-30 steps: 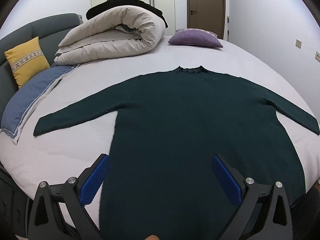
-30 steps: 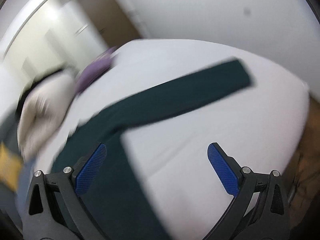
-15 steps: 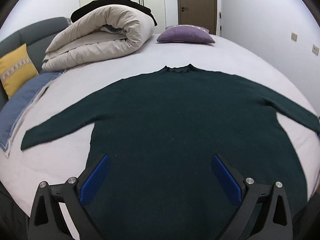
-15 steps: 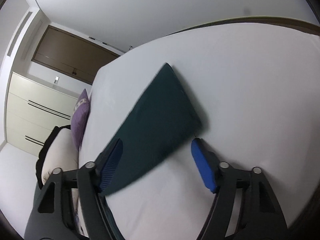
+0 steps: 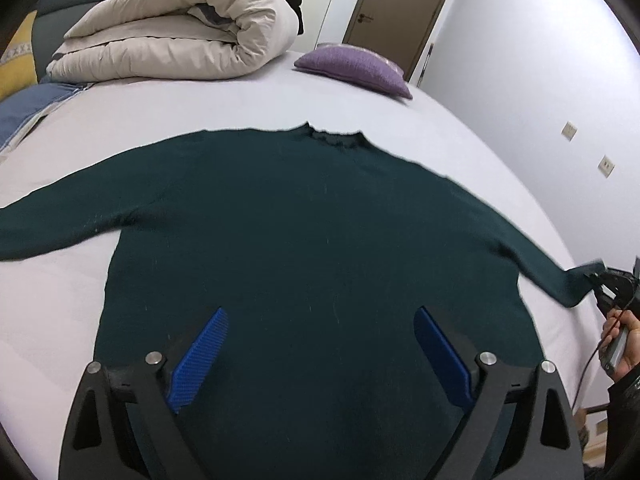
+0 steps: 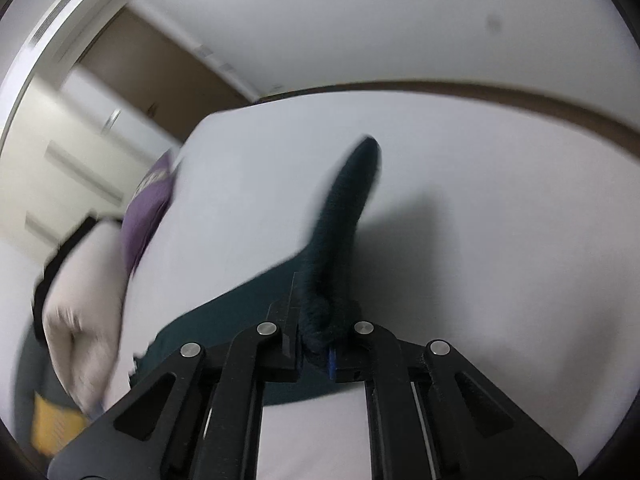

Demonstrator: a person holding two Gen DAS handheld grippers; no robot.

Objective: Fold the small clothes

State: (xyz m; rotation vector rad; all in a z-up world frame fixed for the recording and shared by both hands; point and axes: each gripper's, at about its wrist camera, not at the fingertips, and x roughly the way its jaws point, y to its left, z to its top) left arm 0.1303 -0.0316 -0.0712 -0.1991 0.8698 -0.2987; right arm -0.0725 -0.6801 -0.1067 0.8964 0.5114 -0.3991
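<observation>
A dark green long-sleeved sweater [image 5: 304, 232] lies flat on the white bed [image 5: 120, 120], collar toward the far side and both sleeves spread out. My left gripper [image 5: 320, 356] is open, hovering over the sweater's lower body. My right gripper [image 6: 316, 344] is shut on the cuff of the right sleeve [image 6: 344, 208], which stands up from the bed between the jaws. In the left wrist view the right gripper [image 5: 608, 288] shows at the far right edge, holding that sleeve end.
A rolled beige duvet [image 5: 176, 28] lies at the far left of the bed, a purple cushion [image 5: 352, 66] beside it. A yellow cushion [image 5: 16, 60] and a blue pillow [image 5: 24, 108] sit at the left. A door [image 5: 400, 12] and the wall stand beyond.
My right gripper closed on the right sleeve cuff and lifted it off the bed. My left gripper shifted right over the sweater's body and stayed open.
</observation>
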